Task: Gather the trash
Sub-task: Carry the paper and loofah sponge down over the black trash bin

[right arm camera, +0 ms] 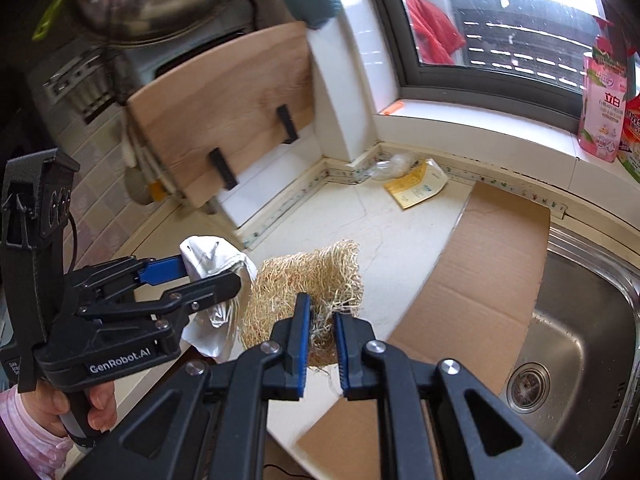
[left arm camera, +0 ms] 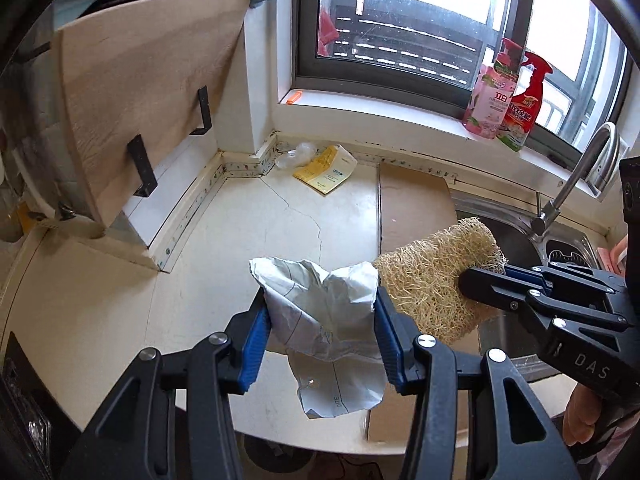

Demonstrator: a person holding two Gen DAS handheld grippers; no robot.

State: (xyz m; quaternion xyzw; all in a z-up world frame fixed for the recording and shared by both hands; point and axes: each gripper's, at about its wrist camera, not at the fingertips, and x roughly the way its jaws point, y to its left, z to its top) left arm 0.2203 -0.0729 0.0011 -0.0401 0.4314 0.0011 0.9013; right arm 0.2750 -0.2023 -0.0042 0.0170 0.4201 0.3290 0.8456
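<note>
My left gripper (left arm camera: 320, 312) is shut on a crumpled white paper wrapper (left arm camera: 320, 304) and holds it above the counter; it also shows in the right wrist view (right arm camera: 208, 276), with the wrapper (right arm camera: 212, 260) between its fingers. My right gripper (right arm camera: 322, 320) is shut on a tan loofah scrubber (right arm camera: 308, 280), which also shows in the left wrist view (left arm camera: 432, 276), held beside the wrapper. A yellow and white packet (left arm camera: 326, 168) and a clear plastic scrap (left arm camera: 296, 154) lie in the counter's back corner.
A cardboard sheet (right arm camera: 488, 256) lies on the counter beside the steel sink (right arm camera: 576, 340) and faucet (left arm camera: 576, 176). A wooden board (left arm camera: 148, 92) leans on brackets at the left. Pink and red bottles (left arm camera: 504, 96) stand on the window sill.
</note>
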